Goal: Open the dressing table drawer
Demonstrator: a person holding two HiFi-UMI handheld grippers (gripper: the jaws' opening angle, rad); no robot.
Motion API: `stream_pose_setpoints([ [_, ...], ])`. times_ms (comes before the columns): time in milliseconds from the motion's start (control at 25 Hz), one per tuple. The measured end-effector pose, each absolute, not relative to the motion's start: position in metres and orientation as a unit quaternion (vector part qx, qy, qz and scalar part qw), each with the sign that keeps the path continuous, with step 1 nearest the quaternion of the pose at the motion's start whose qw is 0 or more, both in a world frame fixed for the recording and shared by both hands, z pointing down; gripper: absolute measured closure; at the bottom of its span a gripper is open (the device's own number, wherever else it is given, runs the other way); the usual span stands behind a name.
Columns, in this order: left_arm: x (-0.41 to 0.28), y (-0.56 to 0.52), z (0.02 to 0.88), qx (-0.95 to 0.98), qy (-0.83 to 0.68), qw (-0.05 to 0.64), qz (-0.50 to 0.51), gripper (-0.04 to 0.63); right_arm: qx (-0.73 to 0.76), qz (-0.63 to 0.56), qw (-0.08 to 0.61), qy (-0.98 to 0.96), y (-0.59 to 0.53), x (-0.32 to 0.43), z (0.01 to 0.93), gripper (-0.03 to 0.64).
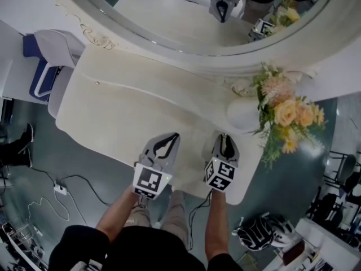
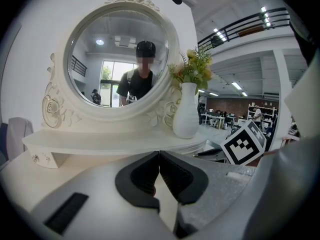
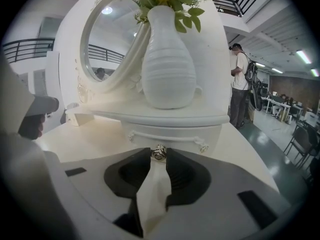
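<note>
The cream dressing table (image 1: pixel 124 106) carries a round mirror (image 1: pixel 225 4) and a raised shelf along its back. Under the shelf's right end sits a small drawer (image 3: pixel 167 132), and a white vase (image 3: pixel 167 59) stands above it. A small silver knob (image 3: pixel 159 153) on the drawer's front lies between the fingertips of my right gripper (image 3: pixel 159 157), which is shut on it. In the head view that right gripper (image 1: pixel 224 135) points at the shelf below the vase (image 1: pixel 243 114). My left gripper (image 1: pixel 172 137) hovers beside it over the tabletop. Its pads (image 2: pixel 170 169) meet with nothing between them.
Peach and yellow flowers (image 1: pixel 287 114) spill from the vase toward the right. A white chair (image 1: pixel 48 55) stands at the table's left end. On the floor lie cables (image 1: pixel 56 191) and a helmet (image 1: pixel 262 233). A person stands off to the right (image 3: pixel 240 84).
</note>
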State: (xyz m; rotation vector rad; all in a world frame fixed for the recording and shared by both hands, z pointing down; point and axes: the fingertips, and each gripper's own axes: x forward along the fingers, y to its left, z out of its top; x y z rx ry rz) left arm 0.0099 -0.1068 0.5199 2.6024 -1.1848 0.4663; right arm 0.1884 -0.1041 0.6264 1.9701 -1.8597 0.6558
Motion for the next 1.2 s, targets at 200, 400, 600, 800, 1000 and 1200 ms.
stream_pose_setpoints([
  [200,0.008,-0.100,0.520,0.891,-0.404,0.126,0.163,0.591,0.696,0.234,0.176,-0.656,-0.098,0.186,0.627,0.522],
  [400,0.007,-0.096,0.520,0.892,-0.403,0.121,0.163,0.591,0.697,0.236,0.176,-0.654,-0.097,0.187,0.628,0.522],
  [600,0.004,-0.094,0.519,0.892,-0.404,0.119,0.165,0.591,0.697,0.238,0.176,-0.653,-0.096,0.186,0.627,0.522],
  [800,0.006,-0.094,0.517,0.893,-0.403,0.115,0.164,0.591,0.697,0.238,0.177,-0.653,-0.096,0.186,0.627,0.523],
  [1000,0.007,-0.091,0.519,0.893,-0.400,0.121,0.166,0.591,0.697,0.239,0.176,-0.653,-0.093,0.184,0.627,0.524],
  [1200,0.007,-0.092,0.514,0.895,-0.399,0.107,0.166,0.591,0.695,0.237,0.179,-0.654,-0.088,0.182,0.629,0.525],
])
